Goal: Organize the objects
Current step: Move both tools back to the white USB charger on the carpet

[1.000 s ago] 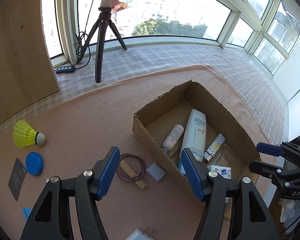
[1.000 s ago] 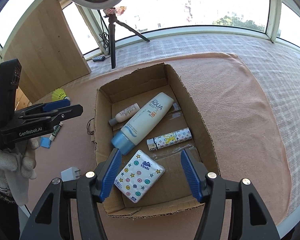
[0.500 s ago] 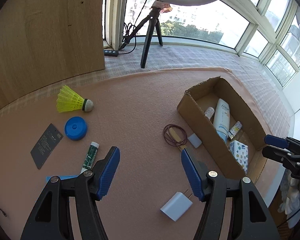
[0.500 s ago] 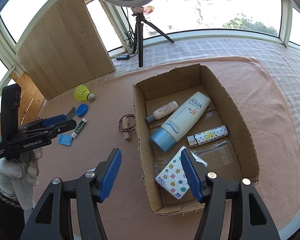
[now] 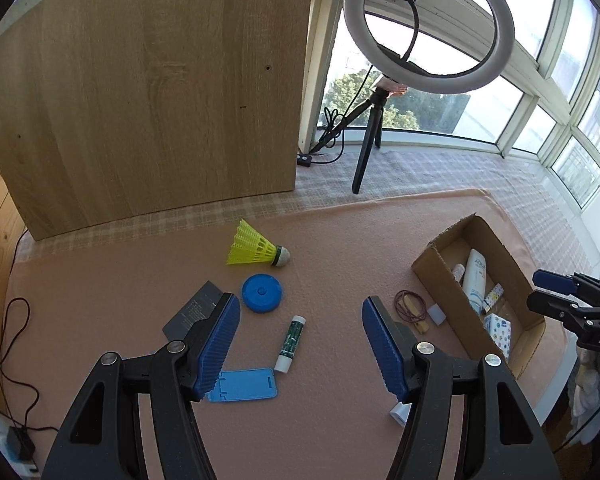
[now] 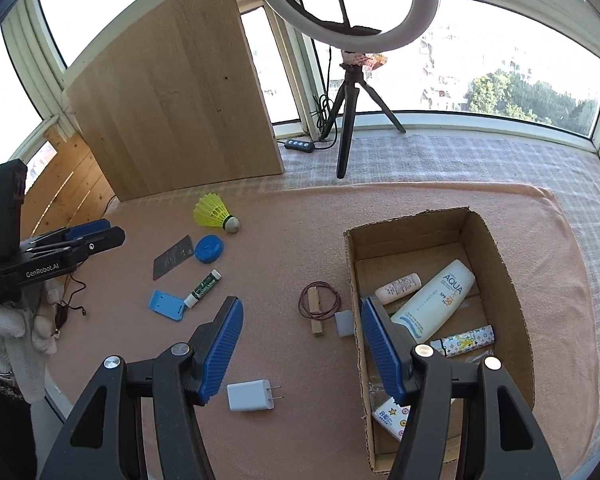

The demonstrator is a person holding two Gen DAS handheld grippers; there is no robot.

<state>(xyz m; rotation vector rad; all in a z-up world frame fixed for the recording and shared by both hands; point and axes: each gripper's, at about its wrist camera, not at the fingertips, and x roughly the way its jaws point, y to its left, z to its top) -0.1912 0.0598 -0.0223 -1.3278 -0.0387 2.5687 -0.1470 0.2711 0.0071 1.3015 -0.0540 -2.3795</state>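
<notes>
Two pairs of tongs are under my control, and both stand released with nothing between their ribbed blue pads. My left tongs (image 5: 300, 344) hover over the peach felt-like surface (image 5: 340, 240); between and just ahead of their tips lies a small green-and-white tube (image 5: 291, 339), with a flat blue plastic stand (image 5: 242, 385) near the left pad, a round blue disc (image 5: 262, 293) further ahead, and a dark grey card (image 5: 192, 314) partly behind the left finger. A yellow plastic shuttlecock (image 5: 256, 246) with a cork tip lies on its side beyond the disc. My right tongs (image 6: 302, 346) hang above the gap between the loose items and the open corrugated cardboard box (image 6: 500, 264), whose near wall sits just beside the right pad. A white plug charger (image 6: 250, 395) lies close below the tips; a wooden stick inside a loop of brown cord (image 6: 319, 300) and a small pale block (image 6: 344, 323) lie ahead, against the box. Inside the box I read "AQUA" and "SPF 50" on a white bottle (image 6: 436, 298), beside a smaller white bottle (image 6: 398, 288), a patterned tube (image 6: 462, 340) and a tissue pack (image 6: 390, 416). The left tongs' body reads "GenRobot.AI".
</notes>
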